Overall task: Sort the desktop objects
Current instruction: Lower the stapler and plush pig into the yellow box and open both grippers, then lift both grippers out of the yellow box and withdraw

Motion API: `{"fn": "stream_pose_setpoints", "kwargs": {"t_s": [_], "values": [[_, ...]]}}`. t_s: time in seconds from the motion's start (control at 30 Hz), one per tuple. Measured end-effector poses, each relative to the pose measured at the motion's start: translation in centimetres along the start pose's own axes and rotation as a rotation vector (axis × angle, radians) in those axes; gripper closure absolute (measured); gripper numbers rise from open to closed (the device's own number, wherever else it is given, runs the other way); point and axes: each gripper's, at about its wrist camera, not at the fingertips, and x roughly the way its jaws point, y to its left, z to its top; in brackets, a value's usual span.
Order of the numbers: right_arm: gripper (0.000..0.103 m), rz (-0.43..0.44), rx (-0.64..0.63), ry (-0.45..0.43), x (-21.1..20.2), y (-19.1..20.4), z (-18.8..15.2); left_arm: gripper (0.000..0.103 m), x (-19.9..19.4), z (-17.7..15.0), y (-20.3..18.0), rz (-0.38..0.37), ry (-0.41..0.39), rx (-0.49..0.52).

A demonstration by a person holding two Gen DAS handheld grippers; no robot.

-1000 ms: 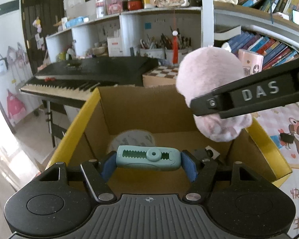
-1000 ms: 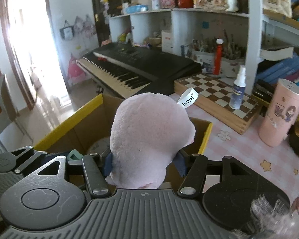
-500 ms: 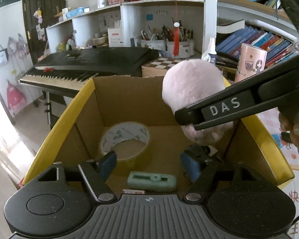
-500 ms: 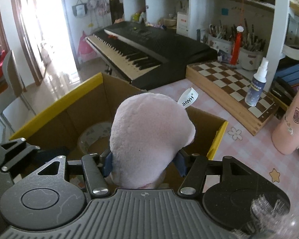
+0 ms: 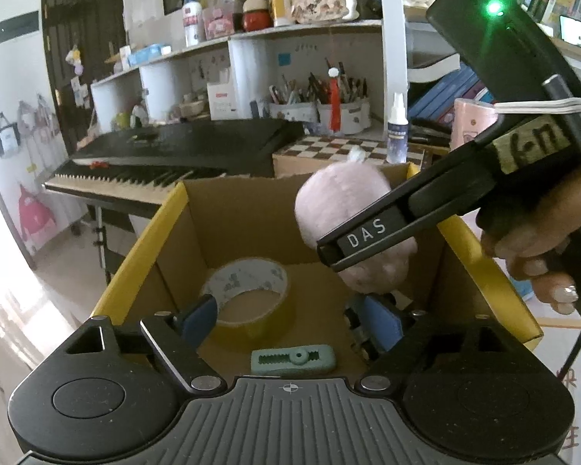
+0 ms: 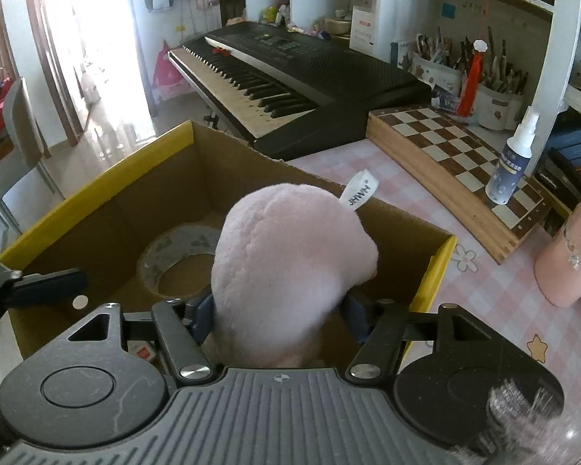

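Soft pink plush toy [image 6: 290,271]: light, squashy, fuzzy pile, no breakage risk; deforms under squeeze, so grab across its bulk, not by white label loop.

Right hand-held gripper [image 6: 277,310] over open brown cardboard box with yellow flaps [image 6: 97,190]; jaws just been opening, plush between blue pads, seemingly in contact, though view poor.

Left hand-held gripper [image 5: 290,319] above same box, jaws just been opening, wide apart, nothing held.

In box below it: mint-green toothed plastic clip [image 5: 293,359], rigid, small; beside clip, roll of yellowish packing tape [image 5: 250,294].

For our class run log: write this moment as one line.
left gripper: open, empty | green clip: in box | right gripper: opening, plush between pads
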Motion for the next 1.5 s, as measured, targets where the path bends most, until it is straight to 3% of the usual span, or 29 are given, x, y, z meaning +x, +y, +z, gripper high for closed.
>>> {"fn": "stream_pose_setpoints", "kwargs": {"t_s": [0.07,0.13,0.67,0.8,1.13,1.5], "values": [[0.036,-0.004,0.007,-0.013,-0.2,0.0,-0.1,0.017,-0.2,0.0,0.0,0.004,-0.008,0.001],[0.026,-0.018,0.014,-0.036,-0.5,-0.1,0.1,0.017,-0.4,0.0,0.1,0.008,-0.014,-0.005],[0.025,-0.081,0.054,-0.147,-5.3,1.5,-0.7,0.016,-3.4,-0.5,2.4,0.023,-0.098,-0.08],[0.025,-0.112,0.088,-0.188,-7.2,2.2,-1.5,0.012,-4.4,-0.7,3.3,0.039,-0.116,-0.097],[0.026,-0.218,0.223,-0.292,-11.8,3.4,-4.8,0.011,-7.1,-2.0,5.4,0.073,-0.154,-0.146],[0.027,-0.312,0.355,-0.324,-14.5,5.7,-9.5,0.009,-9.5,-4.6,6.7,0.075,-0.137,-0.181]]}}
